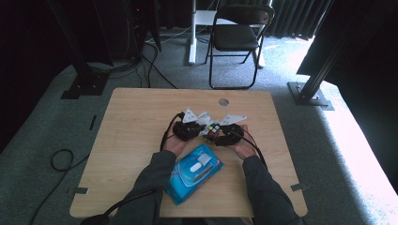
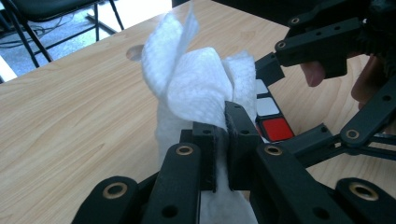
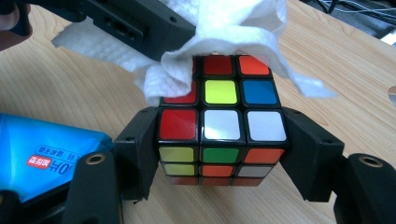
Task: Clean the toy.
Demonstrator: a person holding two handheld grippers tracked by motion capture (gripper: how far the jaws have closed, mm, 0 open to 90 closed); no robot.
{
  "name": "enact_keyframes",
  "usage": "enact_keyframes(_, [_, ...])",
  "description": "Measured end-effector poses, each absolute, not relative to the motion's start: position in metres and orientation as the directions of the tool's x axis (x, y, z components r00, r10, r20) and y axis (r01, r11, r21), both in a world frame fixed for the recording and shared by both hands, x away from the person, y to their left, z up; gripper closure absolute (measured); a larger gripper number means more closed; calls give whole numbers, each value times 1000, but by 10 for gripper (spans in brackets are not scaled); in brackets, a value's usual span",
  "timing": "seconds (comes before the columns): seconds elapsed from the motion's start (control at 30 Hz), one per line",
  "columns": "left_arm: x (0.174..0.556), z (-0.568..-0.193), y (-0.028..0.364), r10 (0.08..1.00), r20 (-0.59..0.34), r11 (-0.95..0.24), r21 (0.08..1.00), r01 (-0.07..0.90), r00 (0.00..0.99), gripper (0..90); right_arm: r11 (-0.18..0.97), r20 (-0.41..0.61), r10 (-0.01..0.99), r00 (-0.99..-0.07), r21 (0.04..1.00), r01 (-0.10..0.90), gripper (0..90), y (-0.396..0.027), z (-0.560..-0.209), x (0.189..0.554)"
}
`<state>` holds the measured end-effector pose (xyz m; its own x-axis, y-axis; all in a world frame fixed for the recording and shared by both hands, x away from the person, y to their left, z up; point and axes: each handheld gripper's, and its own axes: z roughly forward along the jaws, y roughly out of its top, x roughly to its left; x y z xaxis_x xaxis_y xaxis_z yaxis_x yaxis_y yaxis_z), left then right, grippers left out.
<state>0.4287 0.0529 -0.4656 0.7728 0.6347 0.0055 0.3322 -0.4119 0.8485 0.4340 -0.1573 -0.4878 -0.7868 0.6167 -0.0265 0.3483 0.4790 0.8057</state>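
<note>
item: cube (image 3: 219, 121), scrambled colours, black frame. sat low over the bench (image 1: 141, 126), near its middle, clamped between the fingers of the right gripper (image 3: 219, 140), one finger pressed flat on each side face. top face showed red, white, yellow, blue and orange tiles. in the high view the cube (image 1: 213, 130) lay between the two grippers.

item: wipe (image 2: 201, 84), white, crumpled, textured. pinched tight in the closed fingers of the left gripper (image 2: 223, 135), with loose folds standing up above them. in the right gripper view the wipe (image 3: 233, 28) draped over the far edge of the cube's top face, touching the back rows of tiles.

item: left gripper (image 1: 187, 129), held in the person's left hand (image 1: 174, 143), just beside the cube.

item: right gripper (image 1: 229, 133), held in the right hand (image 1: 245, 147), on the cube's other side.

item: pack (image 1: 195, 171), blue, with a white flap on top, flat on the bench between the forearms, near the front edge. its corner (image 3: 42, 154) showed at the left of the right gripper view, printed with a red label.

item: chair (image 1: 237, 33), black, folding, on the carpet beyond the bench.
</note>
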Motion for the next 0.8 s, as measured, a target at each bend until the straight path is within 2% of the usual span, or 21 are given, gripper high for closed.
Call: enact_keyframes(0.8, [420, -458, 26, 547, 45, -473, 840, 265, 836, 843, 491, -45, 603, -797, 808, 325, 345, -152, -483, 432])
